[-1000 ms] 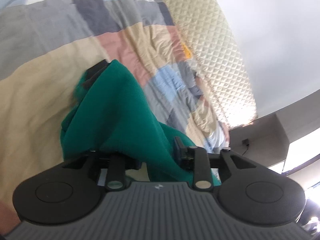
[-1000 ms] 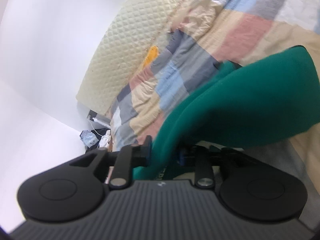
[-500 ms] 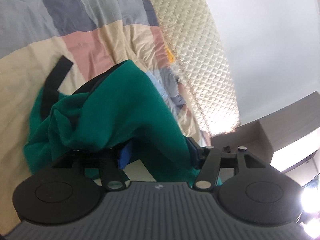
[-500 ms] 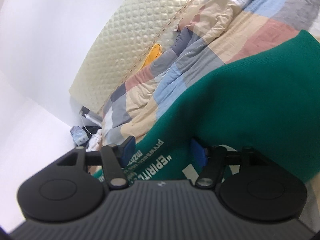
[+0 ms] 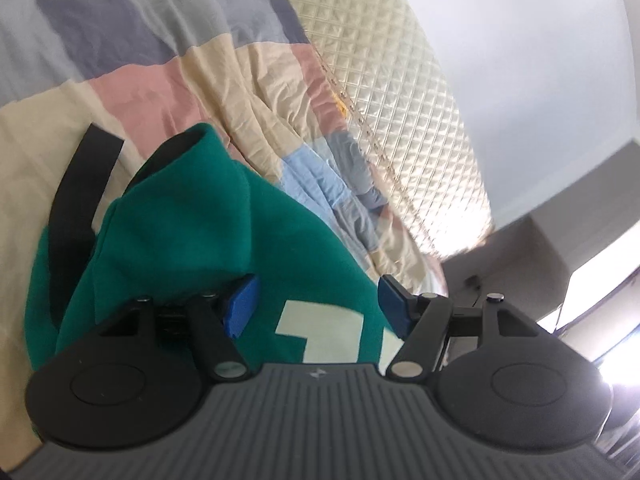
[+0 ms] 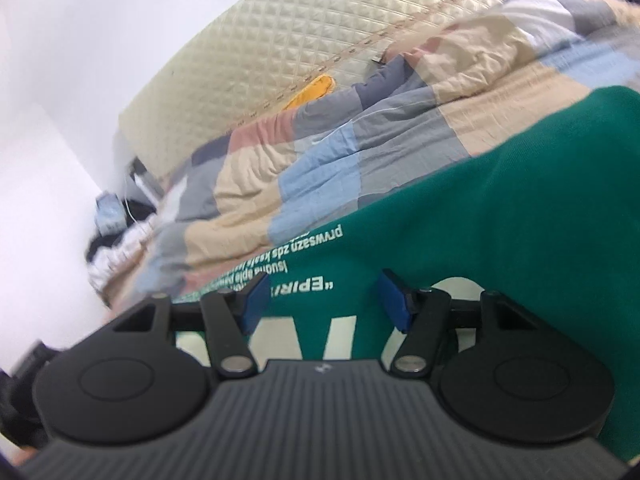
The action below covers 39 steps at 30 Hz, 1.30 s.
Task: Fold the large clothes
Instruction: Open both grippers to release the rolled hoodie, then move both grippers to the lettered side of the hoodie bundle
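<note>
A large green sweatshirt (image 5: 192, 216) with white print and a black trimmed edge (image 5: 80, 184) lies bunched on the patchwork bedspread (image 5: 168, 80). My left gripper (image 5: 316, 304) is open just above the sweatshirt, its blue pads apart with nothing between them. In the right wrist view the same green sweatshirt (image 6: 500, 216) spreads flat, with white lettering facing up. My right gripper (image 6: 324, 300) is open over the printed part, its pads apart and holding nothing.
A quilted cream headboard (image 5: 400, 92) runs along the far side of the bed and also shows in the right wrist view (image 6: 300, 40). A yellow item (image 6: 312, 90) lies by it. Cluttered things (image 6: 116, 220) sit at the bed's far left.
Both grippers were shut on the green sweatshirt a second ago. They have opened and let it drop onto the bed, and both have pulled back slightly.
</note>
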### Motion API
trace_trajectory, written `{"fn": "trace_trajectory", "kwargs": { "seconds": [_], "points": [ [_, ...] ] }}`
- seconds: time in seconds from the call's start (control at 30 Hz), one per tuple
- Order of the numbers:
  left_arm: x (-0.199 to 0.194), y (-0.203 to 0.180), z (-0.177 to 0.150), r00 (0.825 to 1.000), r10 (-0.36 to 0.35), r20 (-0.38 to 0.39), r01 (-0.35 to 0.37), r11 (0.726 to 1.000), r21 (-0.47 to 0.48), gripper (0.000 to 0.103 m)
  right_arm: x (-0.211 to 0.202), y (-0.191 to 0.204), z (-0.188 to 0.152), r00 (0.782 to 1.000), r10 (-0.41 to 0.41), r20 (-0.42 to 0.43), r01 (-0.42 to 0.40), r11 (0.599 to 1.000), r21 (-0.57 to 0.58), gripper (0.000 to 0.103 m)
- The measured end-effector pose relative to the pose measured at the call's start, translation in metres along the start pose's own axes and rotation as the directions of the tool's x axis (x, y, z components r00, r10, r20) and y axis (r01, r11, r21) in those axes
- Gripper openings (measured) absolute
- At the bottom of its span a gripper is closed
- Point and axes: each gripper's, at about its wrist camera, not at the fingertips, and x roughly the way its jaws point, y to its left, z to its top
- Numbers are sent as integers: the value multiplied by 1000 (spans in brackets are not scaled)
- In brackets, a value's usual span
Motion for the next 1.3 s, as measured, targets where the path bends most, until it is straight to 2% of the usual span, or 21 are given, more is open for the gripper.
{"fn": "trace_trajectory", "kwargs": {
  "seconds": [0.13,0.33,0.47,0.53,0.67,0.77,0.83,0.87,0.93,0.97,1.07,1.17,1.2,1.23,1.3],
  "points": [
    [3,-6,-1,999,32,-5,-31,997,68,71,2,5,-2,1000,-27,3,27,998,-56,61],
    [-13,-29,-5,998,70,4,-69,983,168,76,-20,17,1,998,-63,-13,62,993,-104,62],
    [-27,-50,-17,991,126,38,-132,946,295,76,-44,28,-3,995,-96,-22,92,983,-160,62],
    [-35,-59,-24,982,171,82,-189,916,354,76,-59,32,-6,994,-111,-12,106,975,-193,62],
    [-55,-63,-25,957,233,173,-283,879,384,76,-86,31,-7,985,-167,36,170,959,-225,62],
    [-68,-58,-22,918,301,256,-381,848,367,76,-102,16,4,966,-243,90,256,947,-193,62],
    [-71,-47,-16,905,333,265,-409,850,331,76,-111,3,14,937,-320,141,340,928,-151,62],
    [-69,-42,-12,903,345,258,-416,854,313,76,-114,-5,18,922,-355,152,374,919,-123,63],
    [-65,-31,-7,905,351,241,-411,868,280,76,-116,-21,23,903,-400,155,415,907,-74,71],
    [-63,-27,-5,909,349,228,-404,874,270,76,-114,-30,25,901,-410,144,420,906,-50,79],
    [-51,-18,-2,925,331,188,-370,897,241,75,-103,-54,27,920,-383,84,384,923,15,78],
    [-37,-17,-4,920,347,183,-387,878,280,75,-83,-75,27,940,-338,41,333,938,98,78],
    [-33,-16,-5,916,359,181,-398,869,294,71,-77,-77,26,947,-321,34,315,942,116,77],
    [-28,-16,-6,909,377,181,-416,858,303,63,-71,-78,25,953,-302,23,297,946,127,75],
    [-22,-12,-7,897,403,182,-442,842,310,52,-63,-72,21,958,-288,14,284,952,110,60]
  ]
}}
